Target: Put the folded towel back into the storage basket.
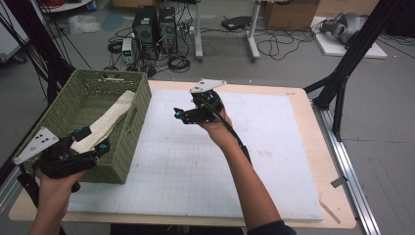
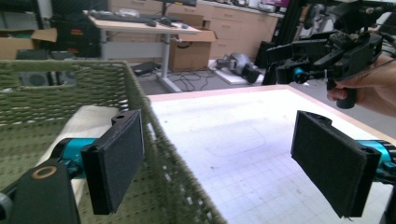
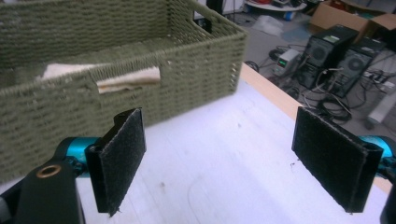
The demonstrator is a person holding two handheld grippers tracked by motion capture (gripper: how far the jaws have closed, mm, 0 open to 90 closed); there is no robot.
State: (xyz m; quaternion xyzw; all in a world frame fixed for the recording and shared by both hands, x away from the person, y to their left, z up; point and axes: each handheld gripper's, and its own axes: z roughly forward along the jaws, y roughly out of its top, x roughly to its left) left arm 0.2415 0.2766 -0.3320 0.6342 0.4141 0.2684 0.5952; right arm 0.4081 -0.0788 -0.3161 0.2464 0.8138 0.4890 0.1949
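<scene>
A: Where's the cloth (image 1: 105,123)?

B: In the basket (image 1: 142,105) at the tabletop's (image 1: 323,147) left edge — it lies lengthwise, one end riding up on the near wall, right by the left gripper (image 1: 93,140).

A: Is either gripper holding it?

B: No. Both sets of fingers (image 2: 119,161) are spread wide and empty. The right gripper (image 1: 180,113) hangs above the white mat (image 1: 274,161), well apart from the basket.

A: So which step is this?

B: I'd judge the cloth is placed, or about to be picked up — I can't tell which. A pickup would need the left gripper to dip over the rim and close on that raised end.
</scene>
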